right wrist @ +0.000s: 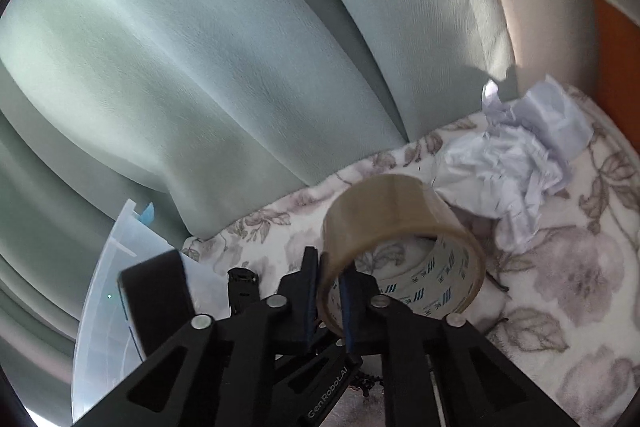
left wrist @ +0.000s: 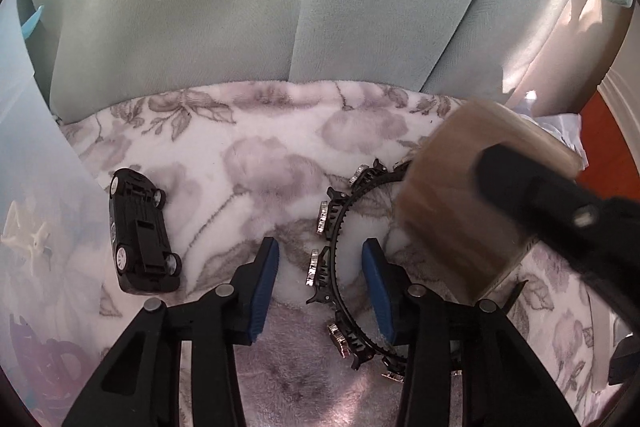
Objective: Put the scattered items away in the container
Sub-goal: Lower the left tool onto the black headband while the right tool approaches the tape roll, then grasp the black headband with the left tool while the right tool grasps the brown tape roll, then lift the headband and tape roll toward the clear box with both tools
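A black headband [left wrist: 335, 259] with shiny studs lies on the floral blanket [left wrist: 256, 147]. My left gripper [left wrist: 320, 279] stands astride its arc, and the blue pads [left wrist: 266, 283] are clear of it on both sides. To the left, a black toy car [left wrist: 140, 231] lies upside down. My right gripper [right wrist: 328, 299] is shut on the wall of a brown tape roll [right wrist: 400, 219], one finger inside the ring and one outside. In the left wrist view the tape roll [left wrist: 460, 207] hangs just right of the headband. The translucent plastic container [left wrist: 24, 155] stands at the far left.
Crumpled white paper [right wrist: 520, 163] lies on the blanket behind the tape roll, near the sofa's right end. Pale green back cushions [left wrist: 260, 7] rise behind the blanket. The container's wall [right wrist: 108, 291] shows at the left of the right wrist view.
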Demonstrator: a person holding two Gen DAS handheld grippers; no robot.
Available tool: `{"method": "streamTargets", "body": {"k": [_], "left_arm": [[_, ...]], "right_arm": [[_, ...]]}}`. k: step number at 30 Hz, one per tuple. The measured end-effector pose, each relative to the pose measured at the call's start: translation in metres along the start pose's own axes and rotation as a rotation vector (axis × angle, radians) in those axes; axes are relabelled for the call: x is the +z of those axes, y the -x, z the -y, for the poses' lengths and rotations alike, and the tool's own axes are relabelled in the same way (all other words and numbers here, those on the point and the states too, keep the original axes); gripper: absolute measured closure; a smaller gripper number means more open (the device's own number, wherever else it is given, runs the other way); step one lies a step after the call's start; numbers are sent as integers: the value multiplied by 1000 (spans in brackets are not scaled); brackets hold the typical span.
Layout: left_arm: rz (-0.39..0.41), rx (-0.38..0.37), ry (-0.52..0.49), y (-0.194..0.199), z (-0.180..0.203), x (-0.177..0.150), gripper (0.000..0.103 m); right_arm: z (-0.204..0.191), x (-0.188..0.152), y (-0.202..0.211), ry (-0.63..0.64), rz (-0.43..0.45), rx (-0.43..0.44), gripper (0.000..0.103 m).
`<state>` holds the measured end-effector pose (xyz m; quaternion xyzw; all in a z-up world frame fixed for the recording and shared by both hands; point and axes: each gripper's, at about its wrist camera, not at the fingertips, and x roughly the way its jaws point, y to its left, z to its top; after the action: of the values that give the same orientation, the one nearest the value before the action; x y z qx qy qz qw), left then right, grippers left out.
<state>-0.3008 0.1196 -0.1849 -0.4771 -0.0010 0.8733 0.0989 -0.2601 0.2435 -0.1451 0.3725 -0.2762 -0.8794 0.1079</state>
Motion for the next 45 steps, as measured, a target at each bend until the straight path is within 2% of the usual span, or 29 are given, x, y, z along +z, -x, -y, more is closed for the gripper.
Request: {"method": "streamTargets", "body": {"k": [5,10,15,23,31,40,45], "left_arm": [[-6,26,-3,-5,8,2,61],[-21,49,20,-7,10,6,68],[-28,69,2,-8,16,4,70],[-62,110,9,2,23,-10,85],[-119,95,52,18,22,-32,86],[-156,140,-40,44,34,-71,86],[-188,137,-23,61,26,-84,86]], "right_arm": [[12,0,15,-46,21,8,93],[19,0,34,-65,44,-27,93],[19,-2,55,-78,56,-40,93],[13,-10,87,-83,75,-41,93],[11,-22,127,-84,93,-34,93],[-3,-39,153,-76,83,-15,93],[-10,-51,169,-63,77,-34,93]]}}
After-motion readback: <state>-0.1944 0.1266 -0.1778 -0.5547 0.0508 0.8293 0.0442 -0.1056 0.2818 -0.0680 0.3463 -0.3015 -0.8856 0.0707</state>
